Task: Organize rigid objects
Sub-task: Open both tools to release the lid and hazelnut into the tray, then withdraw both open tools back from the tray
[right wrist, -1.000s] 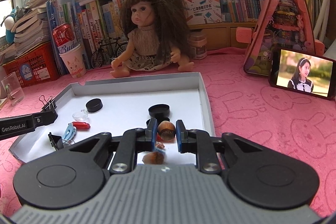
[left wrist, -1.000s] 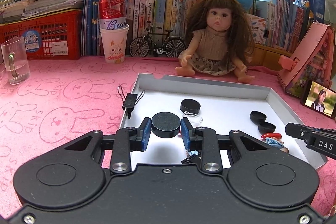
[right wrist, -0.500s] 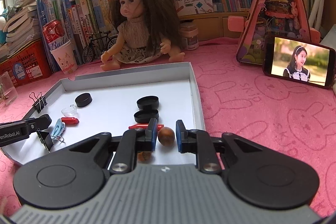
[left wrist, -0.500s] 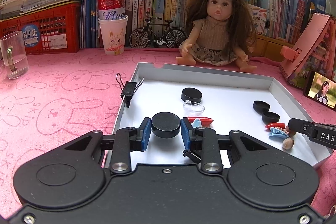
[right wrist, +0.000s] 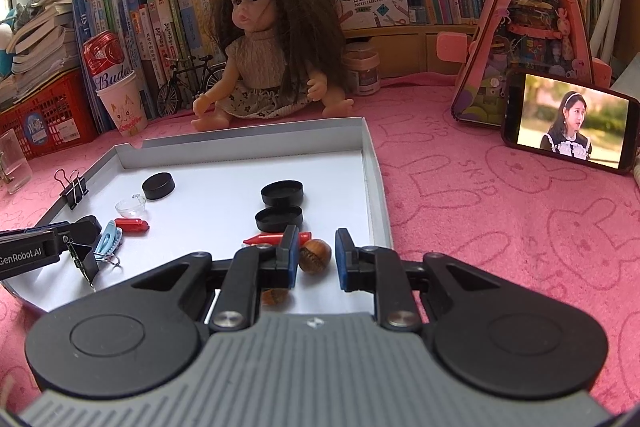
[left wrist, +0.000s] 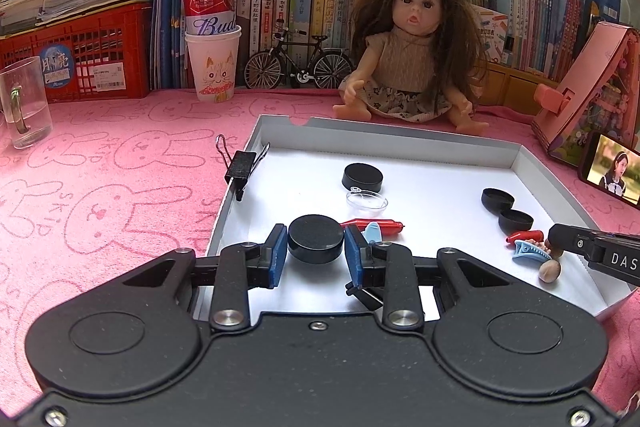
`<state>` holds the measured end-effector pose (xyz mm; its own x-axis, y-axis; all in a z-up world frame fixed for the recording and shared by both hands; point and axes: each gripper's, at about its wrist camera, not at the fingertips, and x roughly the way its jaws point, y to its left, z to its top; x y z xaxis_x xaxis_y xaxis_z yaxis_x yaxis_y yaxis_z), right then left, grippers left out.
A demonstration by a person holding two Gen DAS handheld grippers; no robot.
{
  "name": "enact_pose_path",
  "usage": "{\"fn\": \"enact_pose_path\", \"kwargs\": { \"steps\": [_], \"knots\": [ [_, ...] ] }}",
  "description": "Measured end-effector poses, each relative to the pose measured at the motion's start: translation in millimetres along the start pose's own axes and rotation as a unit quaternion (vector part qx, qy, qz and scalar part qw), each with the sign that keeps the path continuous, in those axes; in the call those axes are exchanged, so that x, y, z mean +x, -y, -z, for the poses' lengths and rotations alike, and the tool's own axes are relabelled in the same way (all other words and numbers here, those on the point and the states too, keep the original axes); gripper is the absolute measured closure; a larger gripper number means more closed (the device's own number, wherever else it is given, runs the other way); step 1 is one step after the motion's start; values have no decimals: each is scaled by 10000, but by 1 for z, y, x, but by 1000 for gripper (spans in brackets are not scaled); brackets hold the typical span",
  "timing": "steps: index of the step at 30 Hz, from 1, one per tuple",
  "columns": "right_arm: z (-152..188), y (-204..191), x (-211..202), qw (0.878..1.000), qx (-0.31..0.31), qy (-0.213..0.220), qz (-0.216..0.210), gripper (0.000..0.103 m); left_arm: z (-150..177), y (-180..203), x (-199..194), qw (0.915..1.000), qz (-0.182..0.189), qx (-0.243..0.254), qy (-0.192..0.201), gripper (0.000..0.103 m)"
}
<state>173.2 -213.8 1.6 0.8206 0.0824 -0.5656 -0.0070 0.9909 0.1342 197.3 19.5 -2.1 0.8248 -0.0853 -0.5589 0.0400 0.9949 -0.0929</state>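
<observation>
I have the left gripper (left wrist: 316, 255) clamped on a black puck (left wrist: 316, 244), both blue pads against its sides, held over the near left part of the white tray (left wrist: 400, 141). The right gripper (right wrist: 317, 259) is over the tray's near right corner with its pads apart; a brown nut (right wrist: 315, 255) sits between them, touching the left pad with a gap to the right one. A second nut (right wrist: 275, 296) shows partly under that gripper's left finger.

Reading the tray from the left wrist view as a clock face: at 12 o'clock lies another black puck (left wrist: 362, 177), with a clear shallow dish (left wrist: 367, 199) just beside it toward the centre. Near the centre is a red pen-like piece (left wrist: 376, 225) with a light blue clip (left wrist: 372, 231) touching it. At 3 o'clock two black caps (left wrist: 497, 199) (left wrist: 515, 220) sit open side up, one just beside the other. At 4 o'clock are a small red piece (left wrist: 525, 236) and a blue hair claw (left wrist: 529, 254). A black binder clip (left wrist: 240, 167) is clipped onto the tray's left wall at 10 o'clock. From the right wrist view, a second binder clip (right wrist: 86, 259) lies in the tray's near left corner.

Beyond the tray sits a doll (left wrist: 412, 55), and a paper cup (left wrist: 213, 65) with a red can (left wrist: 208, 3) standing in it is at 11 o'clock.
</observation>
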Motion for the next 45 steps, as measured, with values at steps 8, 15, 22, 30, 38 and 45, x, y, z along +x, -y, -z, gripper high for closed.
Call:
{"fn": "enact_pose_path", "kwargs": {
  "steps": [8, 15, 22, 30, 38, 45],
  "knots": [
    [-1, 0, -4, 10000, 13, 76, -4, 69, -2, 1, -6, 9999, 47, -34, 100, 61],
    [-4, -4, -12, 9998, -40, 191, -15, 50, -4, 3, -15, 9998, 64, -37, 193, 48],
    [-5, -9, -21, 9996, -94, 267, -54, 39, -3, 6, -28, 9993, 164, 54, 333, 34],
    [-6, -14, -33, 9991, -172, 386, -32, 28, -2, 14, -43, 9983, 281, 214, 471, 26],
    [-7, -18, -44, 9985, -224, 496, -51, 20, -2, 16, -54, 9979, 363, 217, 499, 24],
    [-6, -19, -50, 9986, -201, 478, -72, 19, 0, 16, -63, 9976, 429, 196, 516, 24]
  ]
}}
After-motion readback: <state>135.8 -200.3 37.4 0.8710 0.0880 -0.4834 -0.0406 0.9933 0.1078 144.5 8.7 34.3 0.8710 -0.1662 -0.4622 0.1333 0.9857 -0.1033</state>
